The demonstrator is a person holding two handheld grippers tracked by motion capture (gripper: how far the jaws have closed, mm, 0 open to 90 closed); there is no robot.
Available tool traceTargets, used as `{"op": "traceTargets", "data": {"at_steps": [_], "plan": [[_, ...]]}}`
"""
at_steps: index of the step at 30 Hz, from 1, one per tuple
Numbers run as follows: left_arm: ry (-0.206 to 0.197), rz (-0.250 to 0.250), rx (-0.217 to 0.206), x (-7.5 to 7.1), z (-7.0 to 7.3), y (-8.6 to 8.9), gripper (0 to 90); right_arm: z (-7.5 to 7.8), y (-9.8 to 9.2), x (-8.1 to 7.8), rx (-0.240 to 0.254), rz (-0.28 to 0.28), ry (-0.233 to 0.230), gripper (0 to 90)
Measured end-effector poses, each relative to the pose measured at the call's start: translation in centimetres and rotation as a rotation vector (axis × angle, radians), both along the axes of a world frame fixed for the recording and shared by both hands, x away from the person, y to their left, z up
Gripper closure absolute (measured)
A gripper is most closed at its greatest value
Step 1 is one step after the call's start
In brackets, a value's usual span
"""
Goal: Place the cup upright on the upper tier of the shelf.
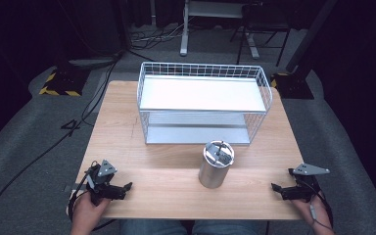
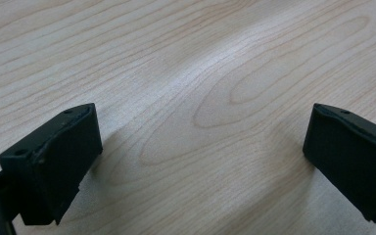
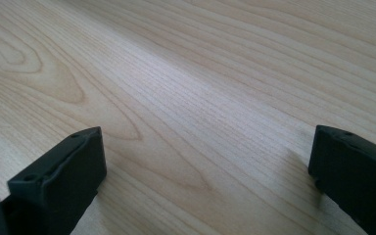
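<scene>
1. The cylindrical brushed-metal canister [image 1: 217,165] stands upright on the light wooden worktop [image 1: 127,122], near the middle of its front half; I can see a dark fitting across its top.
2. Just behind the canister sits the white wire two-tier rack [image 1: 203,103], its lower shelf opening towards me. The canister is close to the rack's front edge but apart from it.
3. My left tongs [image 1: 122,188] rest at the worktop's front-left corner, held in the left hand [image 1: 85,213], jaws pointing right towards the canister and well apart from it. In the left gripper view the two black jaws stand wide apart with bare wood grain between them, so they are open and hold nothing.
4. My right tongs [image 1: 280,190] lie at the front-right corner, held in the right hand [image 1: 313,213], jaws pointing left. In the right gripper view the jaws likewise gape over bare wood, empty.
5. Between each pair of tongs and the canister I see plain worktop.
6. Beyond the worktop: grey carpet, black cables [image 1: 44,152] on the left, and a yellow-and-black striped base [image 1: 58,83].
</scene>
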State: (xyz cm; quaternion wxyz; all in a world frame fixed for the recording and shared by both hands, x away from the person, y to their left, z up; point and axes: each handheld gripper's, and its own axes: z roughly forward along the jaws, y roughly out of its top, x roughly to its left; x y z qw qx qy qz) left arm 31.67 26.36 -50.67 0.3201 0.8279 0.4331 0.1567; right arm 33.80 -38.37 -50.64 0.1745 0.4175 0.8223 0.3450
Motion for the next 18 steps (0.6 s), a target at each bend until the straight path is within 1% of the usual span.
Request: {"op": "traceTargets", "data": {"at_steps": [16,17,18], "plan": [[0.002,0.001,-0.003,-0.01,-0.01,-0.02,1.3,0.03,0.13,0.07,-0.001,-0.014,0.003,1.0],[0.001,0.003,-0.003,0.02,-0.01,-0.02,1.3,0.05,0.29,0.14,0.001,-0.057,0.006,1.0],[0.001,0.003,-0.003,0.02,-0.01,-0.02,1.3,0.05,0.29,0.14,0.001,-0.057,0.006,1.0]]}}
